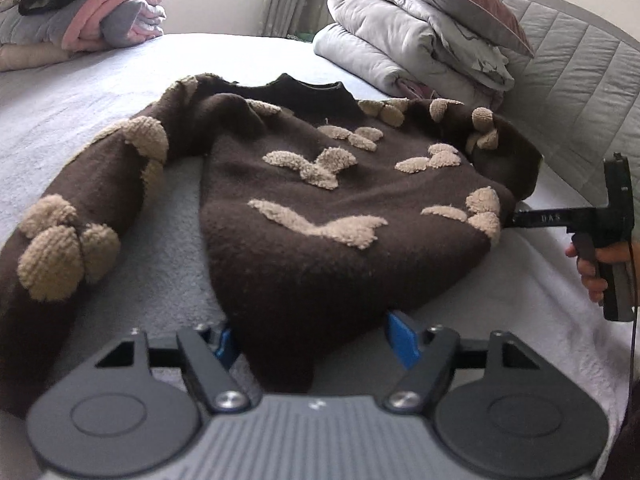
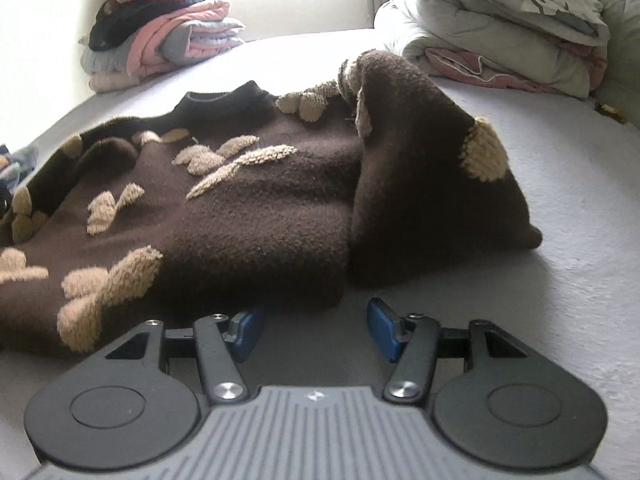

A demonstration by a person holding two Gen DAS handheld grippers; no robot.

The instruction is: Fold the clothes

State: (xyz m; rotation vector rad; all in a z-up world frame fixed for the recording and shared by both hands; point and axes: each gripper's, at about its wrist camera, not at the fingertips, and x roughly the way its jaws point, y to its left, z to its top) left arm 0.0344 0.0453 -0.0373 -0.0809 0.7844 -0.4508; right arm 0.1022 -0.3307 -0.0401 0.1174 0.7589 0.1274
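Both tongs stood apart: left gripper (image 1: 316, 338) straddled the brown sweater's (image 1: 344, 200) hem, right gripper (image 2: 314, 328) gripped nothing (sleeve bunched ahead). Sweater lay on the bed (image 2: 560, 200); beyond, folded clothes (image 2: 168, 36) and quilts (image 1: 408, 36).

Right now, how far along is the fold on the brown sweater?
Done: the brown sweater lies front up on the bed, one sleeve bunched beside its body; a folded stack sits at the far edge.
In hand: left gripper has its jaws around the hem, not visibly clamped; right gripper is open at the hem's other corner.
Left: both sleeves and the body fold.
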